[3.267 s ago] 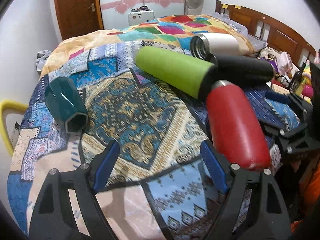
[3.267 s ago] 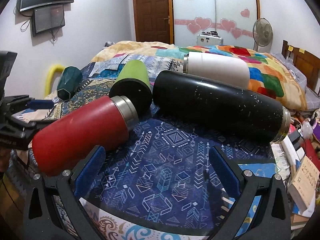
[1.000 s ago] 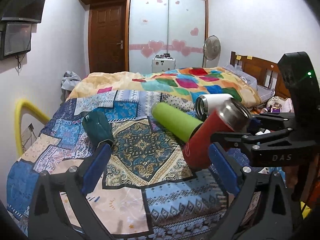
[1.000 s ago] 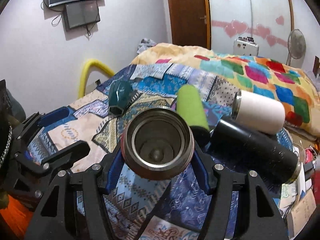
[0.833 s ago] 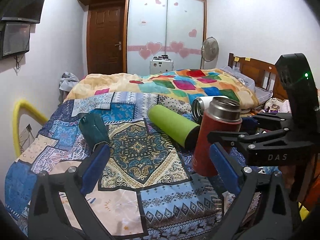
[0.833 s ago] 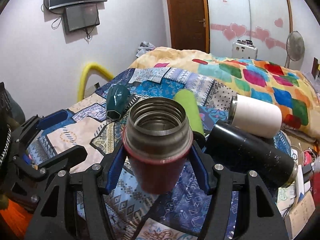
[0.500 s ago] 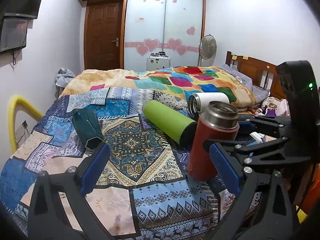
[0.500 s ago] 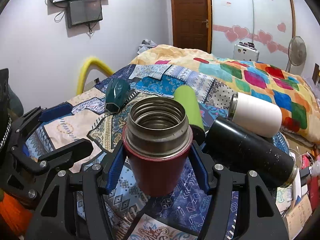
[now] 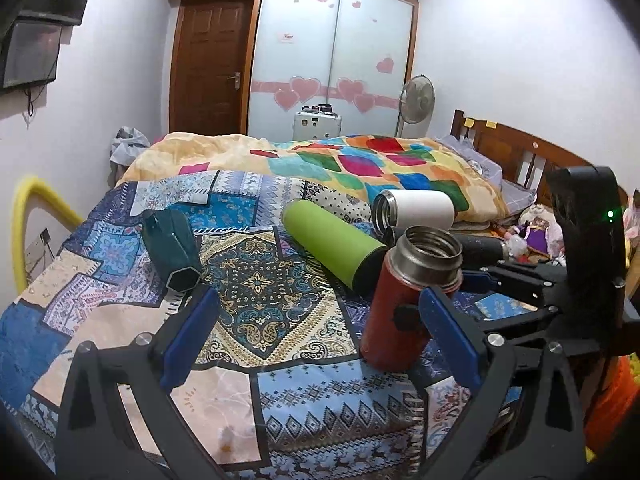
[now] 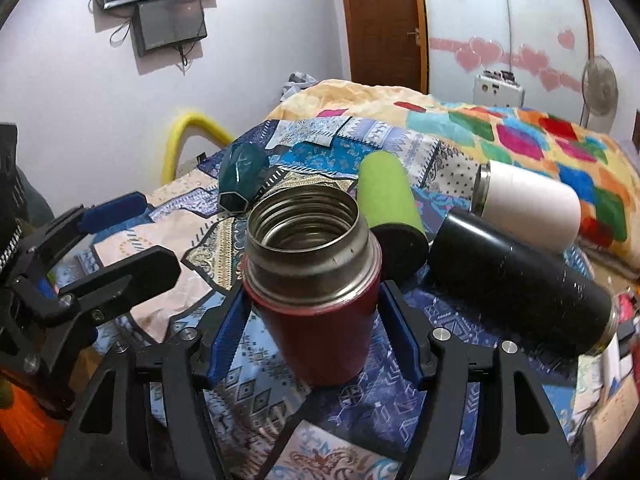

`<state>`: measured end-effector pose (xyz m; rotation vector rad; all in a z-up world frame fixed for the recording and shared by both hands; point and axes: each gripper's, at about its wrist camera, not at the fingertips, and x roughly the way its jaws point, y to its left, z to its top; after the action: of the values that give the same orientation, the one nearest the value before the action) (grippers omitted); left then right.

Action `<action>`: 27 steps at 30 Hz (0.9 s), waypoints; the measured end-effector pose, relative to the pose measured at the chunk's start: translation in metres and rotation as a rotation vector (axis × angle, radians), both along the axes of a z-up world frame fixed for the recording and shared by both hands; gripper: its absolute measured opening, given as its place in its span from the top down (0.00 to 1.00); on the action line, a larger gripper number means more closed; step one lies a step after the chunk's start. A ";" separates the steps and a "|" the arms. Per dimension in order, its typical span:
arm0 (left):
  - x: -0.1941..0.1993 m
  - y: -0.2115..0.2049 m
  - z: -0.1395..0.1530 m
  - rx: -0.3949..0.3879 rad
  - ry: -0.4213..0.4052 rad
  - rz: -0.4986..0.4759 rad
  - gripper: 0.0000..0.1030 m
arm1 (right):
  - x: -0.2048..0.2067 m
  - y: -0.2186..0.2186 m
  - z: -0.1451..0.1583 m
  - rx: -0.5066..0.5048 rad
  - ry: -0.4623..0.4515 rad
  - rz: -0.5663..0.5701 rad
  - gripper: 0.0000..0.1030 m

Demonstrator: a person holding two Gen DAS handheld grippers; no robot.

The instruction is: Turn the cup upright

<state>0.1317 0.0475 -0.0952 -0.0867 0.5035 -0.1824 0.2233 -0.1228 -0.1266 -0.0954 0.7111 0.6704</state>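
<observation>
Standing upright on the patterned quilt (image 10: 460, 360), near its front edge, the red cup (image 10: 320, 300) had its steel mouth open to the ceiling. We saw the right gripper (image 10: 316, 332) with its blue pads against both sides of the cup, though whether they pressed or only touched was hard to tell. The left gripper (image 9: 320, 336) hung with fingers wide apart, nothing between them; open quilt lay ahead of it. Behind the cup lay a green bottle (image 10: 390, 196), a black bottle (image 10: 520, 284), a white bottle (image 10: 528, 204) and, far left, a teal cup (image 10: 240, 176). We could read no writing.
</observation>
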 end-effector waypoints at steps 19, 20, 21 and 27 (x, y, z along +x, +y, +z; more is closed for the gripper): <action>-0.100 -0.033 0.091 0.024 -0.292 0.094 0.02 | -0.113 -0.068 0.105 0.203 -0.369 -0.186 0.35; -0.107 -0.035 0.096 0.024 -0.311 0.099 0.02 | -0.119 -0.070 0.108 0.215 -0.387 -0.195 0.34; -0.113 -0.036 0.100 0.023 -0.326 0.101 0.02 | -0.124 -0.072 0.111 0.223 -0.402 -0.203 0.34; -0.142 -0.043 0.113 0.034 -0.386 0.113 0.02 | -0.142 -0.074 0.115 0.241 -0.469 -0.263 0.15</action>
<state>-0.0102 0.0044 0.0180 -0.0448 0.1160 -0.0762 0.0813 -0.1969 -0.0116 0.0618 0.1827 0.4520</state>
